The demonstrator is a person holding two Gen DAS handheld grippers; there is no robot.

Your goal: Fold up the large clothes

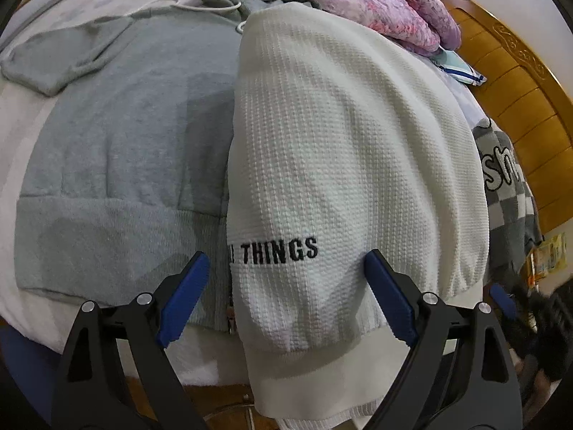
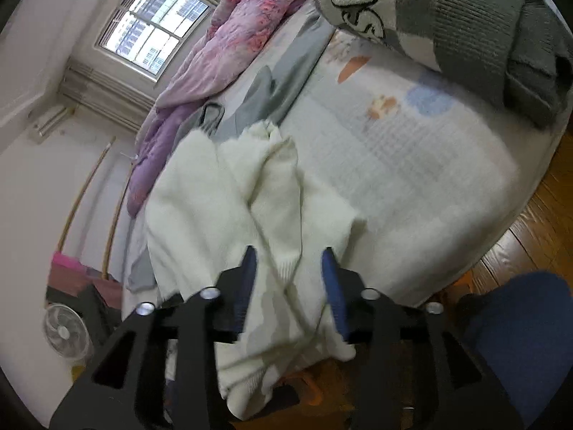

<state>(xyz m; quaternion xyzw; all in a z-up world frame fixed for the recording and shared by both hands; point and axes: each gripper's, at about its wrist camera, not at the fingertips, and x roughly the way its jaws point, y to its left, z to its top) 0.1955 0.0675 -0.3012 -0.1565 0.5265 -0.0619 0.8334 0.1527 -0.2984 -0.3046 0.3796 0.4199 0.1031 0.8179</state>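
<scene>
Both claws spread | white sweater (image 1: 351, 150) hem overhangs bed (image 2: 412, 165) edge

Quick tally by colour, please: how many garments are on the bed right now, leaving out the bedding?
White waffle-knit sweater: 1
Grey hoodie: 1
Grey-and-cream checked sweater: 1
Total: 3

The white sweater (image 1: 343, 150) covers the right side of the grey hoodie (image 1: 121, 150) and cuts off the start of its own black lettering. In the right wrist view it's smeared with blur. The checked sweater (image 2: 447, 18) runs off the top edge.
</scene>
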